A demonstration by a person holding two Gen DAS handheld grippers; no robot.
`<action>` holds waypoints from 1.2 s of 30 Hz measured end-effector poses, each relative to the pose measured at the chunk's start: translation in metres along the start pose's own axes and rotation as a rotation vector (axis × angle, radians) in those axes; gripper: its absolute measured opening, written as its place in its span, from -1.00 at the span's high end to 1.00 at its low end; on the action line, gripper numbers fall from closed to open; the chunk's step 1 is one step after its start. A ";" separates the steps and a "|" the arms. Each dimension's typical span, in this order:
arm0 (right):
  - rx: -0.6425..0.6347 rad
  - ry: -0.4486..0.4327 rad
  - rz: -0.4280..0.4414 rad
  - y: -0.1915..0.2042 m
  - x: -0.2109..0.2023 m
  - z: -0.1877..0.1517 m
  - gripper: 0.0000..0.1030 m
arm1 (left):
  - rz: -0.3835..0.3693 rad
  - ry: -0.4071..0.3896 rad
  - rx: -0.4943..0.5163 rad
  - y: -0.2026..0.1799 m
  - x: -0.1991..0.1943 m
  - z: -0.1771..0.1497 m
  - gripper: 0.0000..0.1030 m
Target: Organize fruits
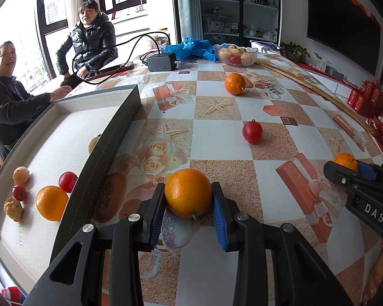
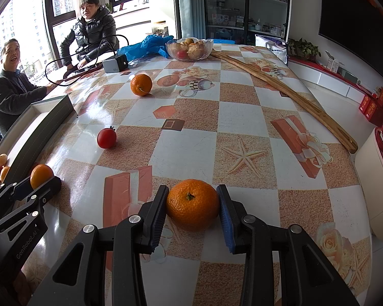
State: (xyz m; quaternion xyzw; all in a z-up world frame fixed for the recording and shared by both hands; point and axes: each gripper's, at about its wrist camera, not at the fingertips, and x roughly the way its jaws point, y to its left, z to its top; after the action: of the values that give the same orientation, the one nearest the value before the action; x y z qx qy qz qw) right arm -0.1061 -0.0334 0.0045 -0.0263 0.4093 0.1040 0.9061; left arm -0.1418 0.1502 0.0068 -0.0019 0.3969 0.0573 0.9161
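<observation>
Bright daylight from windows [image 1: 53, 5] at 10 o'clock, blown out there. Glare streaks on glossy worktop [image 2: 94, 107] toward 9 o'clock. Soft short shadows under fruit. Strong fisheye bending, dark vignette at corners. Sharp focus throughout; no motion blur.

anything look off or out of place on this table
A long wooden stick lies diagonally across the patterned table, and a black charger block trails cables near the fruit. Nothing spilled or damaged.
</observation>
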 end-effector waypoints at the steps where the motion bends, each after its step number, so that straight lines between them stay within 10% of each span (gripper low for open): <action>1: 0.000 0.000 0.000 0.000 0.000 0.000 0.24 | 0.000 0.000 0.000 0.000 0.000 0.000 0.27; 15: -0.045 0.029 -0.021 0.005 0.002 0.003 0.23 | -0.003 0.012 0.005 0.000 0.000 0.002 0.28; 24: 0.050 0.152 0.099 -0.006 0.002 0.015 0.24 | -0.119 0.107 -0.051 0.014 -0.012 0.010 0.28; 36: 0.045 0.177 0.196 0.023 -0.011 0.050 0.24 | -0.080 0.086 -0.076 0.053 -0.045 0.036 0.27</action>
State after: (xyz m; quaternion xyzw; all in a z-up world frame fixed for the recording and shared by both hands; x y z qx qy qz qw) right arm -0.0817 -0.0060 0.0469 0.0250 0.4904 0.1801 0.8523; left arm -0.1520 0.2001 0.0662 -0.0551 0.4332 0.0358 0.8989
